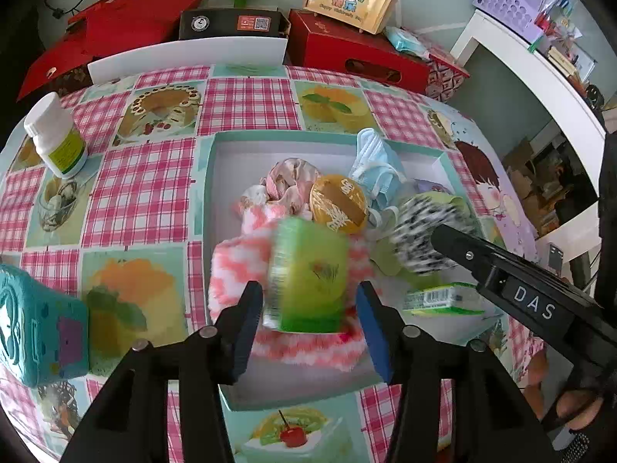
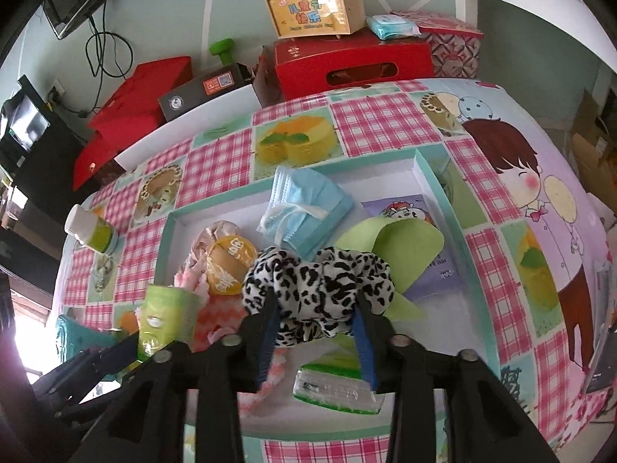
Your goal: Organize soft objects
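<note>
Between the blue pads of my left tongs [image 1: 310, 301] sits a green soap-like block in clear wrapping [image 1: 308, 274], blurred; the jaws stand spread, with a gap showing between each pad and the block, so I am not pinching it. The block is over a fluffy pink-and-white zigzag cloth [image 1: 235, 262] lying in the shallow white tray with a teal rim [image 1: 208, 200].

My right tongs [image 2: 314, 320] reach into the same tray, around a black-and-white leopard-print fabric scrunchie [image 2: 316, 277]. The scrunchie bulges between the pads and touches them at the sides, yet the jaws are parted wide, and I cannot tell if they squeeze it.

Behind the scrunchie lie a round orange-and-gold disc [image 2: 229, 266], a pale pink satin scrunchie [image 1: 285, 183] and a folded light blue face mask [image 2: 304, 208] near the tray's far rim. To the right of it, a light green curled foam sheet [image 2: 389, 243] covers part of a purple printed packet [image 2: 439, 274]. A small green-edged packet with a barcode [image 1: 443, 301] lies at the tray's near side.

The tray rests on the desk, covered by a pink gingham and cake-print cloth [image 1: 246, 104]. A white plastic bottle with a green label [image 1: 58, 139] stands far left, well apart from the tray, and a teal printed box [image 1: 34, 328] lies near my left tongs.
</note>
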Motion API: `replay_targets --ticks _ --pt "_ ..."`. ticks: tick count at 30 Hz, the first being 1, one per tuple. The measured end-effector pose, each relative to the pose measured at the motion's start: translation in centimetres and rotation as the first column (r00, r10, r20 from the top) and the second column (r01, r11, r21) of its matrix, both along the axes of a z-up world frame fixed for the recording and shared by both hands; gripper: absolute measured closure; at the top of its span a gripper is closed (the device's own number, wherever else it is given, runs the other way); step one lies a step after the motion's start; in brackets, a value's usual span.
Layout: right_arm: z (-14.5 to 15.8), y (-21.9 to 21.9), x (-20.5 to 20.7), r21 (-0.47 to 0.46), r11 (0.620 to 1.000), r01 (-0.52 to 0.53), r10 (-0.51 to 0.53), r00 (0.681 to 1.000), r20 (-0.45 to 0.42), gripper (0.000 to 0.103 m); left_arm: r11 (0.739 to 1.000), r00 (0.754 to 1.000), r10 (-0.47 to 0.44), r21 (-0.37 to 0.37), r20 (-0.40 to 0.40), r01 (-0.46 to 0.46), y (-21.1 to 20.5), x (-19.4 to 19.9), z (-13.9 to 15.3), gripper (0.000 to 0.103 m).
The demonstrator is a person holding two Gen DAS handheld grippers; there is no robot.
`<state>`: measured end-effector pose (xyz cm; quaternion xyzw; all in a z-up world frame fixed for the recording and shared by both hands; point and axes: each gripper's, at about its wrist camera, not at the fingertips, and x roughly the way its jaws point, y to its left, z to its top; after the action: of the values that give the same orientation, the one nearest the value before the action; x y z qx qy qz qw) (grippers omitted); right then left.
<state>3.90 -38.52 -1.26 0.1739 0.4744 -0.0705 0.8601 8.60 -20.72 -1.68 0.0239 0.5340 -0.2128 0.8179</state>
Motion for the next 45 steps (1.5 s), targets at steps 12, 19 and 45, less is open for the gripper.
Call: replay_targets --ticks 12,19,45 --pt "1.5 1.2 -1.9 -0.055 0.998 -0.011 0.013 0.999 0.047 0.02 0.995 0.994 0.097 -0.042 0.049 -0.095 4.0 -2.1 1.1 0.035" --pt "2.9 2.9 -4.6 -0.11 0.993 -0.038 0.047 0.996 0.081 0.0 0.984 0.981 0.176 -0.016 0.087 -0.175 6.9 -3.4 1.8 0.016" --pt "0.3 7.2 -9.1 -0.184 0.976 -0.119 0.123 0.992 0.01 0.0 0.968 0.971 0.213 0.115 0.11 -0.225 11.2 -7.3 0.1 0.015"
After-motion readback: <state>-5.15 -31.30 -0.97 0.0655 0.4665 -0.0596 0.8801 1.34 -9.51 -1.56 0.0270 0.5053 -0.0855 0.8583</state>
